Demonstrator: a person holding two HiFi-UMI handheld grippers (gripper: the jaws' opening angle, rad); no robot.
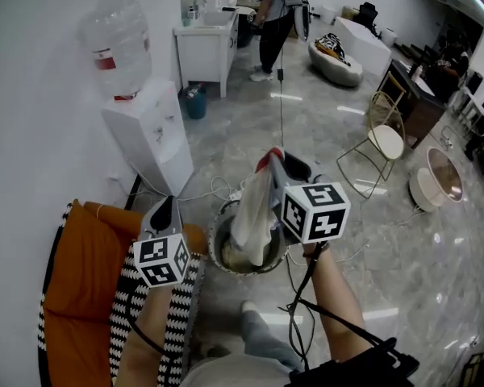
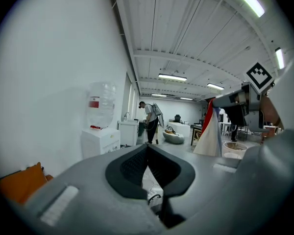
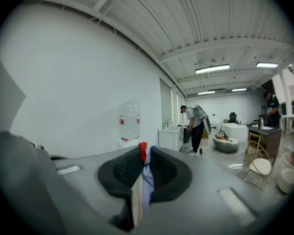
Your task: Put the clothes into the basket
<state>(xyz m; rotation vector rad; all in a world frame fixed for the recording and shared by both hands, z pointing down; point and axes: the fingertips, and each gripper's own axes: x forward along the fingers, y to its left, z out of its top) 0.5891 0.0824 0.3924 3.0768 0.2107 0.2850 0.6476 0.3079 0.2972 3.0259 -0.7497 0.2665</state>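
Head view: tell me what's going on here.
A person holds a gripper in each hand. The right gripper is shut on a pale garment with a red edge, which hangs down over the basket on the floor; it is not yet released. The left gripper is shut and empty, near the orange seat.

I saw a cream garment, red and blue at its top edge, pinched in the right hand-held gripper and hanging limp over the mouth of the round basket. The basket stood upright on the floor, with pale cloth inside.
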